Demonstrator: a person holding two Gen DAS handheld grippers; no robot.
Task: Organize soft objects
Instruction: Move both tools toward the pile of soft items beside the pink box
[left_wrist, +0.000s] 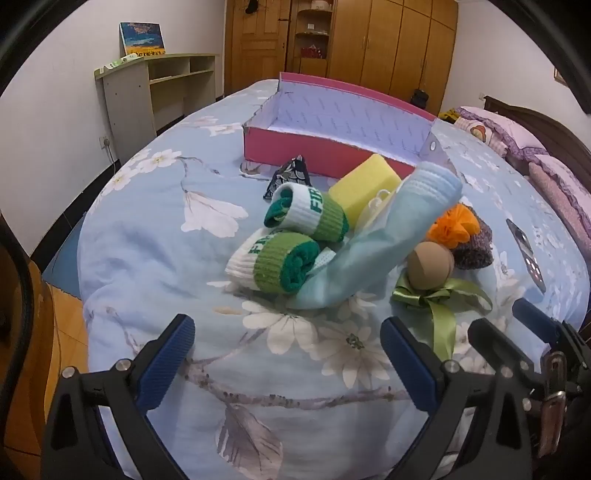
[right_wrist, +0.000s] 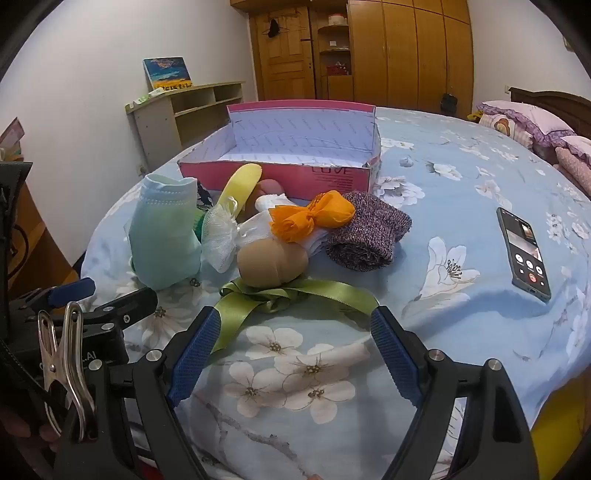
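Left wrist view: box (left_wrist: 325, 144) has nothing in it, socks (left_wrist: 291, 240) wait outside; both grippers (left_wrist: 288, 354) (right_wrist: 291, 350) spread wide, holding nothing

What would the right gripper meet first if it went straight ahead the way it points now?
Probably the green ribbon, which lies on the bedspread just beyond the open right gripper, with the tan ball right behind it. Depth is hard to judge.
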